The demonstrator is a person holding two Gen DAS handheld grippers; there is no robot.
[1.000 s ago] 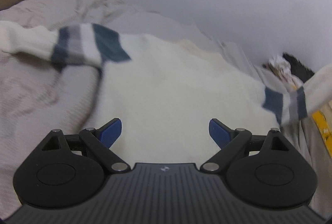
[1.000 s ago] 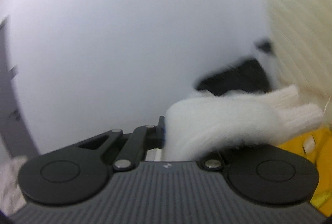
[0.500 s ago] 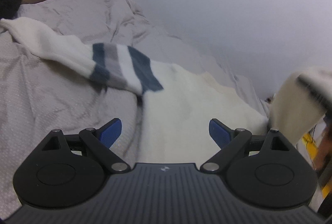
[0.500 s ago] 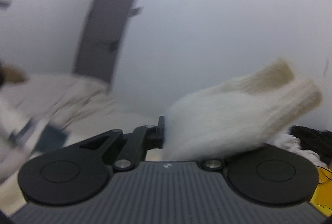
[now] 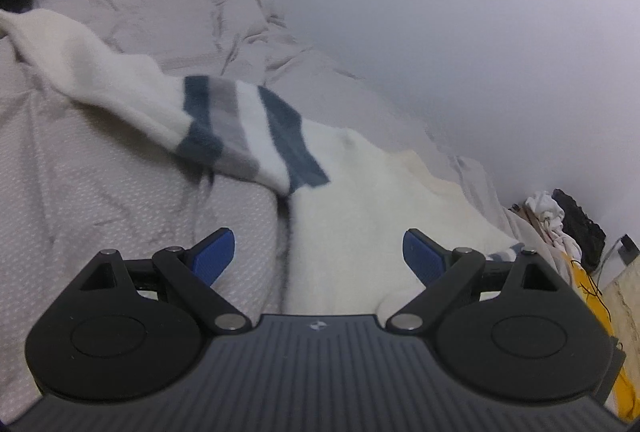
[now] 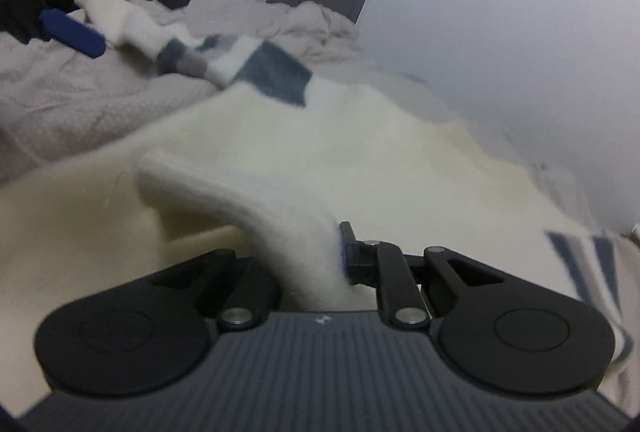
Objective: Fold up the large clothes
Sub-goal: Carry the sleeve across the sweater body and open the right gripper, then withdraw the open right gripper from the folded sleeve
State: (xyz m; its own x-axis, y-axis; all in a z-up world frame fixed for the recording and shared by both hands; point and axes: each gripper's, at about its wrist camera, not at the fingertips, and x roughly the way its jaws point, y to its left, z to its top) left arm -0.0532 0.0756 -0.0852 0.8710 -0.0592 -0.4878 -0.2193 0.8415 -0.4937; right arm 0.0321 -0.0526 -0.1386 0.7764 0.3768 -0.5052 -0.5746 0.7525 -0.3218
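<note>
Right wrist view shows the right gripper (image 6: 320,252) clamped on what looks like a sleeve cuff (image 6: 240,199) above the cream sweater (image 5: 380,199) spread along the bed (image 5: 100,171), while the left gripper (image 5: 318,256) gapes empty over its edge.

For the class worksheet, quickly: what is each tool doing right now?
Left tool: open, holding nothing, above the cream sweater.
Right tool: shut on a sweater cuff.
</note>
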